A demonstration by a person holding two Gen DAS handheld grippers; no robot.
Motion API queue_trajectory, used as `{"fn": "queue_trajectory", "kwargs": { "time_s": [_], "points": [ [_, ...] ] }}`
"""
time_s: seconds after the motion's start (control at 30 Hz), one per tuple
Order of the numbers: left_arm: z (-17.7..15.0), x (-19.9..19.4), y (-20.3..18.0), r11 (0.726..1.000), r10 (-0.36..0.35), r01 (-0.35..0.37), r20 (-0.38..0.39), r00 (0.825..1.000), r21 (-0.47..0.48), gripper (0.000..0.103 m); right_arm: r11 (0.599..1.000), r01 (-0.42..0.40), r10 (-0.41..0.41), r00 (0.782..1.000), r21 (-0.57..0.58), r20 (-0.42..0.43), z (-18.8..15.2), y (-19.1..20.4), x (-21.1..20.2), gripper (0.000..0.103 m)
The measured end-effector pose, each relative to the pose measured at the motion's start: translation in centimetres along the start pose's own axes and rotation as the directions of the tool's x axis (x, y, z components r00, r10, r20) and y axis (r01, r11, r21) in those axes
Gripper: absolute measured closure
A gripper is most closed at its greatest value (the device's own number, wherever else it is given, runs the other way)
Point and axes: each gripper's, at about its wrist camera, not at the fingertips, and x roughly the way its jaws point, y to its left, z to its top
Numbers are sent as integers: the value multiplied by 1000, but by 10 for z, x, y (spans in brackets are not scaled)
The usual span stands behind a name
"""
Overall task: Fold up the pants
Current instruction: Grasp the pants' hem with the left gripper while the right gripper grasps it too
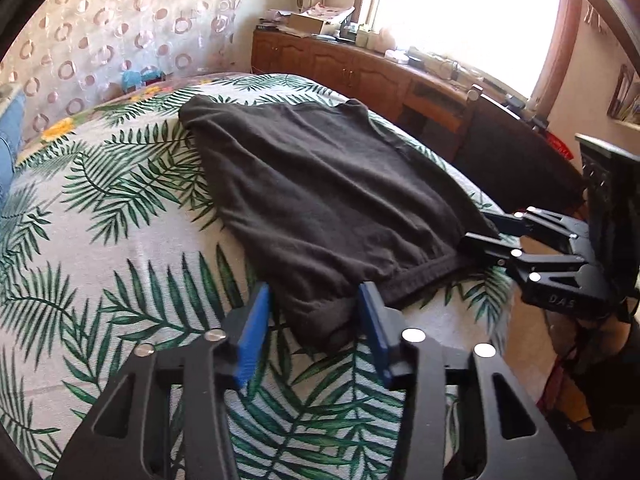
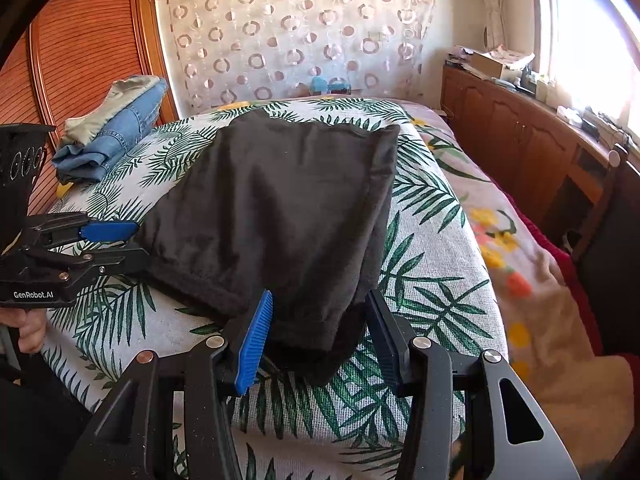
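Black pants (image 1: 320, 184) lie folded into a thick rectangle on the palm-leaf bed cover (image 1: 120, 240). In the left wrist view my left gripper (image 1: 314, 320) has its blue pads on either side of the near left corner, and the bunched cloth fills the gap. From the right wrist view this gripper (image 2: 140, 240) bites the pants' (image 2: 280, 200) left edge from the side. My right gripper (image 2: 320, 320) is shut on the near right corner, cloth pressed between its pads. The left wrist view shows it (image 1: 480, 232) clamped on that same edge.
A stack of folded jeans (image 2: 116, 132) rests at the bed's far left by a slatted wooden door. A wooden cabinet (image 2: 520, 136) runs under the window on the right, with a dark chair (image 1: 500, 152) beside the bed. A hand (image 2: 28, 332) grips the left tool's handle.
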Motion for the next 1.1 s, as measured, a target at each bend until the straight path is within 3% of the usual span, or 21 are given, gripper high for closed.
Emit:
{"fn": "queue_trajectory", "kwargs": {
  "time_s": [0.3, 0.43, 0.5, 0.67, 0.8, 0.87, 1.1],
  "points": [
    [0, 0, -2, 1000, 6, -6, 10, 1000, -7, 62, 1000, -26, 26, 1000, 16, 2, -2, 0, 1, 53],
    [0, -3, -4, 1000, -14, 14, 12, 1000, 10, 85, 999, -35, 35, 999, 3, 1, -2, 2, 1, 54],
    [0, -5, -6, 1000, -7, 7, 13, 1000, 22, 89, 999, -49, 49, 999, -17, -1, -2, 5, 1, 64],
    [0, -13, -11, 999, -6, 5, 34, 999, 32, 92, 997, -70, 70, 998, -15, -8, -1, 4, 1, 70],
    [2, -20, -15, 999, -2, 0, 53, 999, 41, 93, 996, -92, 92, 996, -10, -13, -1, 2, 0, 81],
    [3, -22, -15, 999, -4, 1, 59, 998, 43, 93, 997, -77, 76, 997, -8, -10, 0, 0, -1, 94],
    [7, -25, -17, 998, 0, -3, 69, 998, 55, 94, 996, -85, 85, 996, 6, 4, -3, 0, -6, 95]
  ]
}}
